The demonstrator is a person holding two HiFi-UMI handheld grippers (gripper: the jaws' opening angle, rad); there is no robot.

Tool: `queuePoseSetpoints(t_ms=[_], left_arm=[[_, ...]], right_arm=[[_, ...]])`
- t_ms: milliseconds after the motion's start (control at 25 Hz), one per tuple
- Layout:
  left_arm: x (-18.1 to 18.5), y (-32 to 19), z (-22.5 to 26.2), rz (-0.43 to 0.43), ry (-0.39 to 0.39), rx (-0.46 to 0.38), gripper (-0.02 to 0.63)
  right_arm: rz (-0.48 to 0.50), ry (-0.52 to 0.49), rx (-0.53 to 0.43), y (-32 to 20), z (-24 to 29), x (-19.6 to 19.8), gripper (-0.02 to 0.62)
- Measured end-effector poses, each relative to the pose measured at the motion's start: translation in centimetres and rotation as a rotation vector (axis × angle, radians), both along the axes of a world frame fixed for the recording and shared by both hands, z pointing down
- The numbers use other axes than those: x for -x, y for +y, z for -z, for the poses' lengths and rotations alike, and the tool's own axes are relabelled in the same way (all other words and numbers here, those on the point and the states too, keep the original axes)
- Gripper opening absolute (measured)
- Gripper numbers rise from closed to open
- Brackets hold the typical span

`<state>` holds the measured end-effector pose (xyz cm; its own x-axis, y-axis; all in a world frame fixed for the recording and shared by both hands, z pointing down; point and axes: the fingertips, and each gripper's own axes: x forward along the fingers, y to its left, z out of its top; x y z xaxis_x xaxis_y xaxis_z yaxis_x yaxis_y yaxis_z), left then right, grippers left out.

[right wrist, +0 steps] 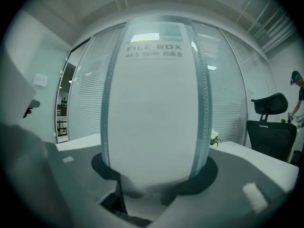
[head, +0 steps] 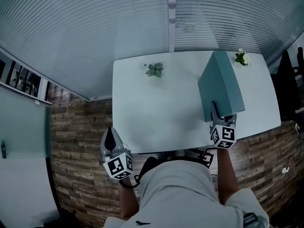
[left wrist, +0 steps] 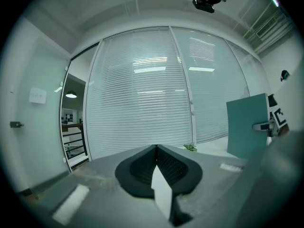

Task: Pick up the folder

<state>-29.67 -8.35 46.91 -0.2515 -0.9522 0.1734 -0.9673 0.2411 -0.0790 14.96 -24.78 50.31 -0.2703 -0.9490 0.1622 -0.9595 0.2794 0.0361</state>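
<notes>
Two fingers of the right gripper (head: 215,109) are pinching the spine of the folder (head: 222,85), which is standing upright on the bench (head: 156,113) near its right front edge. Raising it straight up under a firm squeeze is probably guarding against tipping. The left gripper (head: 110,137) is idling off the bench, fingers pressed together.

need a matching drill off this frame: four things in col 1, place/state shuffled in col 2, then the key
Column 1
1. folder
2. left gripper
3. green plant
4. white flower

Column 2
A. near the table's far edge, left of the middle
B. off the table, by its near left corner, jaws together, empty
C. upright on the table, spine between the right gripper's jaws
D. at the table's far right, just beyond the folder

Pairs: 1-C, 2-B, 3-A, 4-D
</notes>
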Motion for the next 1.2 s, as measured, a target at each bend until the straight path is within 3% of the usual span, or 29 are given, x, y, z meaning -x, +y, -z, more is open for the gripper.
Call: queuePoseSetpoints(t_ms=[200, 640, 1200], left_arm=[[-0.3, -0.1, -0.1, -0.008, -0.003, 0.002, 0.006], [-1.4, -0.8, 0.2, -0.041, -0.007, -0.013, 0.006], [-2.0, -1.5, 0.4, -0.061, -0.007, -0.016, 0.006]], right_arm=[[0.031, -0.035, 0.009, 1.3, 0.9, 0.0, 0.279], [0.076, -0.064, -0.083, 4.5, 7.1, 0.2, 0.276], [0.067, -0.042, -0.041, 5.0, 6.3, -0.2, 0.275]])
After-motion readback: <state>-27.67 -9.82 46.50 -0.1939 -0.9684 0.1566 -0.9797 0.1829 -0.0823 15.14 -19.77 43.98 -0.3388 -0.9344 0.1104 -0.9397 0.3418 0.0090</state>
